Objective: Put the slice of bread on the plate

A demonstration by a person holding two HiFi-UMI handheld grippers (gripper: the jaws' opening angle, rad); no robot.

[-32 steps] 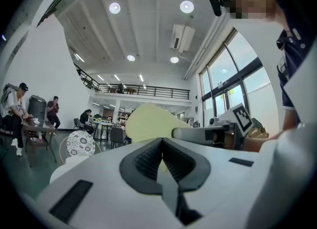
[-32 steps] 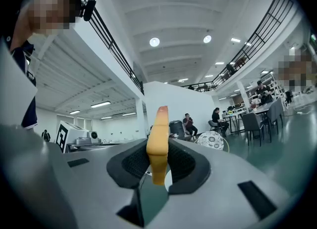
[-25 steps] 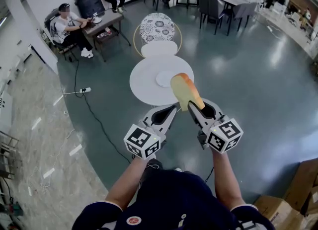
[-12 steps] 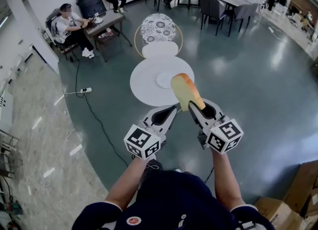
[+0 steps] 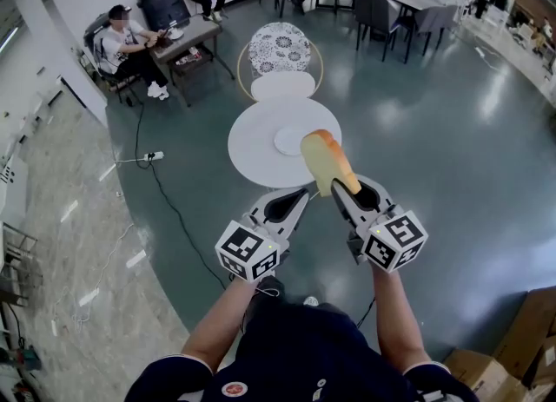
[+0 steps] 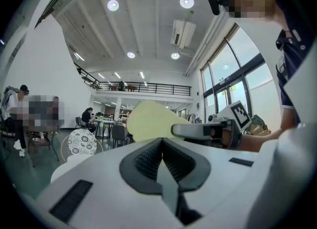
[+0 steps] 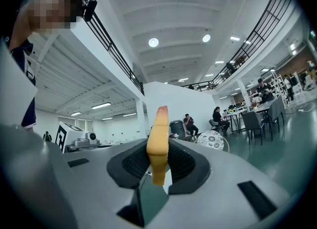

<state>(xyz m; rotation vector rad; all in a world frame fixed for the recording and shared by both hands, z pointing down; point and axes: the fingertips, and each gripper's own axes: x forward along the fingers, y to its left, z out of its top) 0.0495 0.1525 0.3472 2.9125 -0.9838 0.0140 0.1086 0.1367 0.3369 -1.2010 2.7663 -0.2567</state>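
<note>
A slice of bread [image 5: 325, 161] with a pale face and an orange-brown crust stands on edge in my right gripper [image 5: 345, 188], which is shut on its lower part. In the right gripper view the bread [image 7: 158, 139] is seen edge-on between the dark pads. My left gripper [image 5: 301, 191] is held level beside it, shut with nothing in it; its pads [image 6: 151, 158] meet. From the left gripper view the bread [image 6: 147, 121] shows broadside. A small white plate [image 5: 287, 139] lies on the round white table [image 5: 248, 150] ahead, beyond both grippers.
A chair with a patterned back [image 5: 278, 48] stands behind the table. A cable and power strip [image 5: 149, 157] lie on the floor at left. Seated people at a desk [image 5: 130, 37] are at the back left, cardboard boxes [image 5: 521, 344] at bottom right.
</note>
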